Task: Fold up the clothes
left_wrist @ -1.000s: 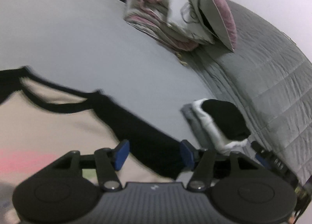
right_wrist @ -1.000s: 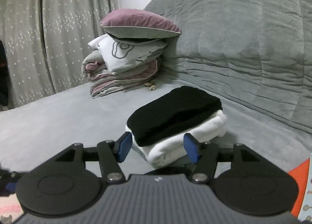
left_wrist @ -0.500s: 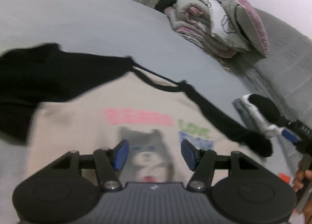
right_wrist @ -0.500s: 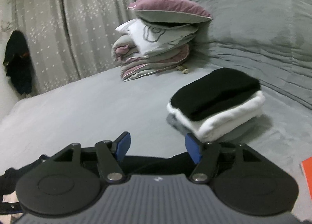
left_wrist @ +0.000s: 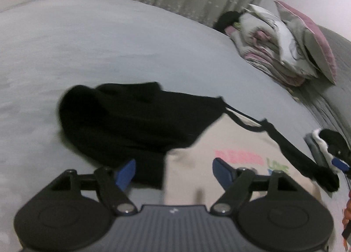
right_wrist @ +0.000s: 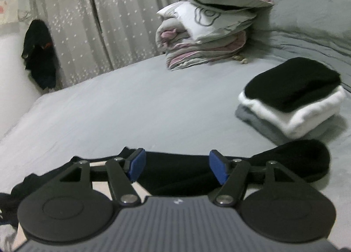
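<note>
A beige shirt [left_wrist: 221, 142] with black sleeves and a coloured print lies flat on the grey bed. Its left black sleeve [left_wrist: 131, 116] sprawls bunched beside the body. My left gripper [left_wrist: 173, 172] hovers over the seam between that sleeve and the beige body. Its jaws are opening and grip nothing. The other black sleeve [right_wrist: 285, 164] stretches under my right gripper [right_wrist: 176, 168], which is open above it with nothing pinched. A folded stack [right_wrist: 291, 98] of black, white and grey garments sits just beyond that sleeve, also small in the left wrist view [left_wrist: 324, 140].
A pile of folded blankets and pillows [right_wrist: 208, 32] stands at the head of the bed by the padded grey headboard [right_wrist: 307, 6]. Dotted curtains [right_wrist: 92, 22] hang behind, with a dark garment [right_wrist: 39, 54] on the wall. Bare grey sheet [left_wrist: 98, 39] spreads beyond the shirt.
The left view swept from the right sleeve across the printed chest to the left sleeve, and its jaws widened. The right view swung left; the stack slid right and a black sleeve appeared beneath.
</note>
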Tool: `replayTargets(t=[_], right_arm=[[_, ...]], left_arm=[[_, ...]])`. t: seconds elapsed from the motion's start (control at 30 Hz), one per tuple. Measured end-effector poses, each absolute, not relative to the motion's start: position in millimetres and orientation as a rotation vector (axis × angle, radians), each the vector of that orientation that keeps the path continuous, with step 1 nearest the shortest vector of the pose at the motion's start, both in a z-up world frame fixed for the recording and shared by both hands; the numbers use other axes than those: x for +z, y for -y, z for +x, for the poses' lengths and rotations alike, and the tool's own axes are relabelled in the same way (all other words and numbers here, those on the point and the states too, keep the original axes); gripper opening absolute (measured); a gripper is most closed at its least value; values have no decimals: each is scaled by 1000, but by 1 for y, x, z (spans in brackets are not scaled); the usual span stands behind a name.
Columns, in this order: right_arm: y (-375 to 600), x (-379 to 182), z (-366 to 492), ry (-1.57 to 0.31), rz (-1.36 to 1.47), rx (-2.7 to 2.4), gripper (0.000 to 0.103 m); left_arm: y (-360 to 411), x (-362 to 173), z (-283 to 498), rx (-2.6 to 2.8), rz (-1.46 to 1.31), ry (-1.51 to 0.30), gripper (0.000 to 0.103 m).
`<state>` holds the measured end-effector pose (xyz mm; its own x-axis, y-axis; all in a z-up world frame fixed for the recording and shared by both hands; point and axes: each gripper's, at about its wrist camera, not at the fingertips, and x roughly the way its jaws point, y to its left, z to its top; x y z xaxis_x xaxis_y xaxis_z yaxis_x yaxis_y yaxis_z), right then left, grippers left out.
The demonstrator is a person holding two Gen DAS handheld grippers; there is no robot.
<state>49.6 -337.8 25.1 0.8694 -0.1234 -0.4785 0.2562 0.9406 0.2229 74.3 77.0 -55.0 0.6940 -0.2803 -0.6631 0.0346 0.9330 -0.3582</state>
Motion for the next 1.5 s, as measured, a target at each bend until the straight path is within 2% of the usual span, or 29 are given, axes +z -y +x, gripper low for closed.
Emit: replayTargets(t=[0.37,0.57,0.6,0.67,0.7,0.8,1.03,1.2,1.37,1.5], right_arm=[[295,4,75,-559,176,-129,71],[268,-8,83,-598,89,-69,71],[265,-9,83,-599,72,-62,71],[258,-12,83,-603,37,-50,71],[254,-13,83,-604,21,-44,71],[246,-14,80,-606,-18,-29,71],[243,-15,76,-607,-33,-22,71],[241,-14,76,-603,-30,-17,71],[235,-13,75,-602,-41,-1,71],[230,-14,72,-607,-50,12,71]], left_arm=[[-132,-53,82,28,-343,-765,79],[-144,-73,99,103,-339,-756,67],[-144,-76,102,108,-334,-748,62],[-136,-77,107,101,-288,-722,44],[-132,-78,109,97,-269,-710,26],[-130,-78,114,129,-251,-689,16],[-130,-45,106,146,-228,-493,14],[-113,-30,89,-43,-209,-338,14],[-92,-43,94,-324,-285,-434,14],[-66,-62,100,-404,-211,-563,15]])
